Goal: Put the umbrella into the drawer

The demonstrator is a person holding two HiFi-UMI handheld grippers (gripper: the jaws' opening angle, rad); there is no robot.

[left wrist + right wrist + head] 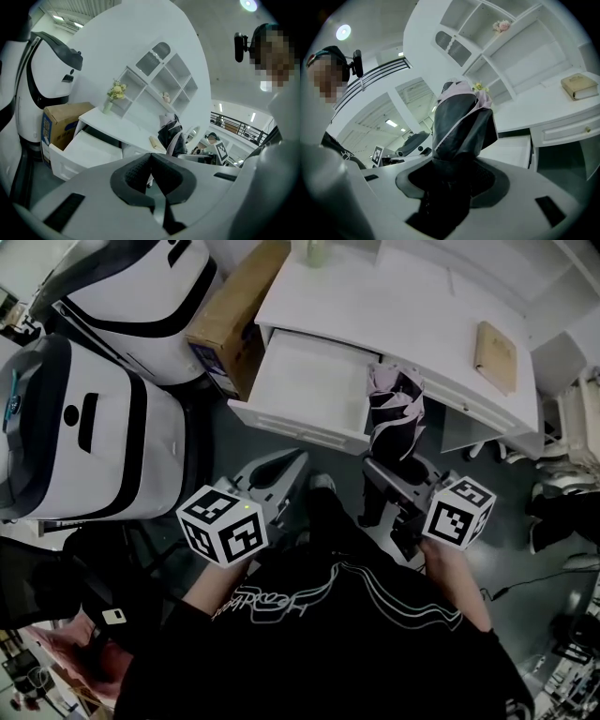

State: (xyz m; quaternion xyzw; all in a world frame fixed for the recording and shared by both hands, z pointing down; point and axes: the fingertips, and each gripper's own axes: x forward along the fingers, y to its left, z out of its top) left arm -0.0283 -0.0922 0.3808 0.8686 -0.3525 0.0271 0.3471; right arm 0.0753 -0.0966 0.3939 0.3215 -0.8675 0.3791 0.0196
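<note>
Nearest, my black shirt (pixel 328 634) fills the bottom of the head view. Just past it, at 10 o'clock, my left tongs (pixel 281 472) are clenched on nothing: their own view shows the 2 pads meeting tip to tip. At 1 o'clock my right tongs (pixel 392 476) are grasping the folded umbrella (pixel 394 418) by its lower end, jaws spread wide around the dark cloth. Its long axis runs straight out of the jaws toward 12 o'clock, and its pink-edged top overlaps the right front corner of the open drawer (pixel 291 424). I reckon the next move hangs on this: the drawer's bare floor lies at 10 to 11 o'clock from the umbrella's tip, and the drawer looks widest roughly from 9 to 3, across the umbrella's line. So I judge the bundle needs swinging toward 9 o'clock and laying flat. My right hand is the nearer of the 2 to that corner, while the left sits at 6 o'clock of the drawer front, apart from it. Beyond, the white desk (pixel 394 306) carries a book (pixel 495 354) at 2 o'clock, and a cardboard box (pixel 234 320) stands at 11.
</note>
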